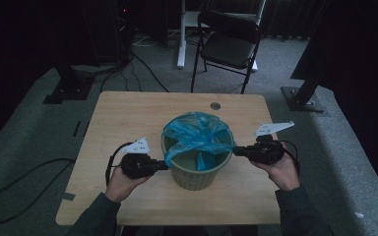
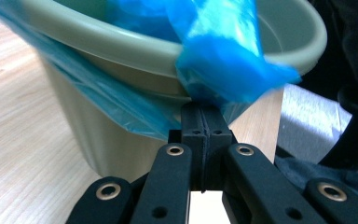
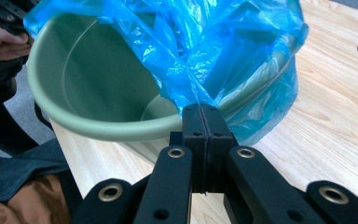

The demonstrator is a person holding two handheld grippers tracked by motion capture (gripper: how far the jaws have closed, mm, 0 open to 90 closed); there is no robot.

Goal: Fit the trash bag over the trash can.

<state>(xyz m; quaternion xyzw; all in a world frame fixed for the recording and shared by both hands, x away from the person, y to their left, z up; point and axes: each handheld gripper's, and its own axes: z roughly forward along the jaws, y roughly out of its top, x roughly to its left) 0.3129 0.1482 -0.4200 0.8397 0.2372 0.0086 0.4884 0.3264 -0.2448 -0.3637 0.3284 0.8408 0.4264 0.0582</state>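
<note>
A: How many items stand on the light wooden table (image 1: 128, 118)?

B: One round grey-green plastic bin (image 1: 195, 174), near the middle of the table toward the person's edge, and one thin blue plastic bag (image 1: 197, 135) draped over its rim and partly inside it.

A: How many grippers, and where?

B: Two. The left gripper (image 1: 163, 166) meets the bin at its left side; the right gripper (image 1: 237, 150) meets it at the right, each held in one hand.

A: State of the left gripper?

B: In the left gripper view its two black jaws are pressed together on a fold of the blue bag (image 2: 223, 65), just below the bin's rim (image 2: 121, 46).

A: And the right?

B: In the right gripper view the jaws are likewise closed on the bag's edge (image 3: 200, 60), at the near rim of the bin (image 3: 102, 126).

A: Anything else countable?

B: One black folding chair (image 1: 229, 42) on the grey carpet beyond the table, and one round hole (image 1: 215, 105) in the tabletop near its far edge.
</note>
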